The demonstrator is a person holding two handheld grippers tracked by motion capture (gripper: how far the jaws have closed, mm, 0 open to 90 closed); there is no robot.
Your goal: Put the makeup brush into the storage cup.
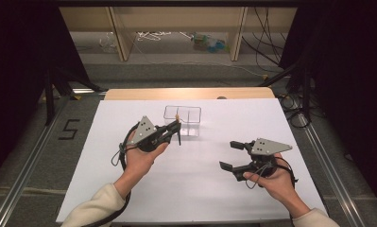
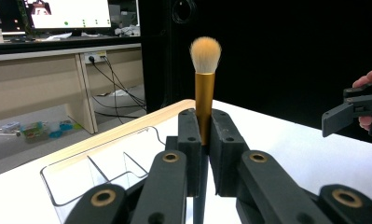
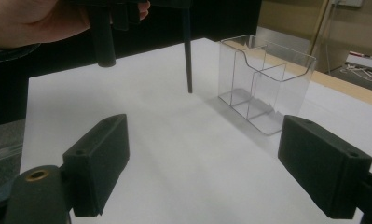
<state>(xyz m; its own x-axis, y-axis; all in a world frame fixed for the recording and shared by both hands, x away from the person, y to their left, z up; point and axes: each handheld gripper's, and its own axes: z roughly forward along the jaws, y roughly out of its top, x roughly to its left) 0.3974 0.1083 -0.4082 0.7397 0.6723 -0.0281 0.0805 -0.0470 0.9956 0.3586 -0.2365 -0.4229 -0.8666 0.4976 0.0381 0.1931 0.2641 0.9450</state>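
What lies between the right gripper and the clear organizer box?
Nothing: between the right gripper and the clear organizer box is bare white table, as the high view shows.

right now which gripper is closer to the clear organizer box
Left. The left gripper, shut on the makeup brush, hangs right beside the clear organizer box. The right gripper sits open, well off to the box's right and nearer the person.

left gripper gripping brush, clear organizer beside

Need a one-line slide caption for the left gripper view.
Left tool clamps a gold-handled makeup brush upright, bristles up, beside a clear plastic organizer on the white table.
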